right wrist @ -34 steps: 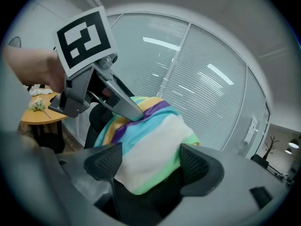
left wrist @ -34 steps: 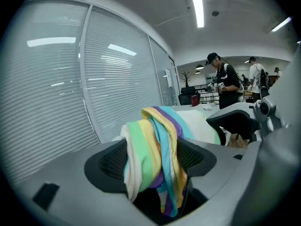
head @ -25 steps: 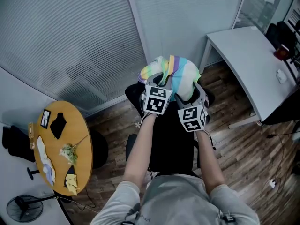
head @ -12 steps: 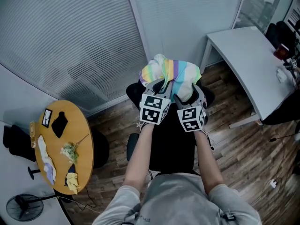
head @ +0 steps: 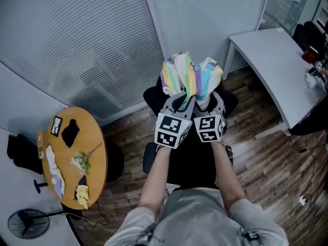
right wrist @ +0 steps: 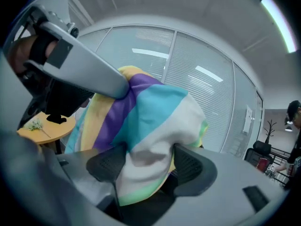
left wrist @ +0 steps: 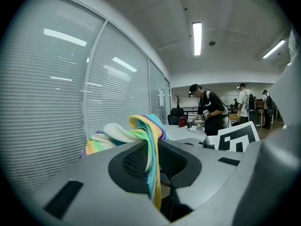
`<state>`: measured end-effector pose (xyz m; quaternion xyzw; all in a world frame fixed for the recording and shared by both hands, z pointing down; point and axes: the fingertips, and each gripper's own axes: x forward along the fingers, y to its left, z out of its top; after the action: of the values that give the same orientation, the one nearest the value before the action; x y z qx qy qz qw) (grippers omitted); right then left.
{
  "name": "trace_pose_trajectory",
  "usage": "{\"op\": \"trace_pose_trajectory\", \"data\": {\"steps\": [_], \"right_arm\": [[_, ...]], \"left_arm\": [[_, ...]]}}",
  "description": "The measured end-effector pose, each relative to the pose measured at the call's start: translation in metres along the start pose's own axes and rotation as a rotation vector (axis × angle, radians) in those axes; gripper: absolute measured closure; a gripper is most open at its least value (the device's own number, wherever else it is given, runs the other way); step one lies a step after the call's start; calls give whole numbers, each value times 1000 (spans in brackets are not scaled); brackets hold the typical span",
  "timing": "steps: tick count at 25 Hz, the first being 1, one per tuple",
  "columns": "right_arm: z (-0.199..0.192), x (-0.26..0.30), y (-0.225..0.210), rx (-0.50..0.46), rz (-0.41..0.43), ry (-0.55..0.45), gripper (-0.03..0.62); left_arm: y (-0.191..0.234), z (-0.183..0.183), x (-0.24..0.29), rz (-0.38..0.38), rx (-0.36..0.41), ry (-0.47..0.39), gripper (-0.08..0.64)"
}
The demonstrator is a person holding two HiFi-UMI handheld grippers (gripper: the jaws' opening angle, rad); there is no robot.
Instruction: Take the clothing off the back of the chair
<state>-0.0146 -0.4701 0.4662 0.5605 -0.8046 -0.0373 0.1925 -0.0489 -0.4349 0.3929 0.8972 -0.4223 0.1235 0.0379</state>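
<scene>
Left tool point(head: 179, 97) clamped on thin fold of rainbow-striped garment point(head: 190, 75), pads almost together. Right tool point(head: 207, 100) just beside it; jaws wide, just been closing, thick bunch of same garment between pads, pads pressing into cloth. Garment bunched up above both my tools, over black office chair point(head: 193, 155); cannot tell if hem touches chair back. Round wooden bench point(head: 91, 133) well apart at left.

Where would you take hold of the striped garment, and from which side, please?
Take the striped garment by its bunched top folds, one bunch toward each end, approaching roughly level from the seat side of the chair. Those folds stand up clear above it, so they should pinch easily and lift straight upward.
</scene>
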Motion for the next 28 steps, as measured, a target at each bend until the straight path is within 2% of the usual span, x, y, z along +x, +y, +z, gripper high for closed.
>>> {"op": "trace_pose_trajectory", "data": {"steps": [1, 5, 7, 15, 28], "right_arm": [[4, -3, 0, 10, -3, -16, 278], [17, -17, 6, 43, -2, -83, 479], [20, -25, 11, 61, 3, -113, 532], [21, -63, 33, 106, 16, -142, 548], [-1, -151, 55, 178, -61, -137, 548]], "left_arm": [[-4, 3, -4, -5, 5, -5, 494], [-13, 11, -18, -11, 17, -30, 494], [-14, 14, -26, -7, 22, -38, 494], [-24, 16, -56, 2, 33, -55, 493], [-77, -1, -111, -67, 23, -72, 494]]}}
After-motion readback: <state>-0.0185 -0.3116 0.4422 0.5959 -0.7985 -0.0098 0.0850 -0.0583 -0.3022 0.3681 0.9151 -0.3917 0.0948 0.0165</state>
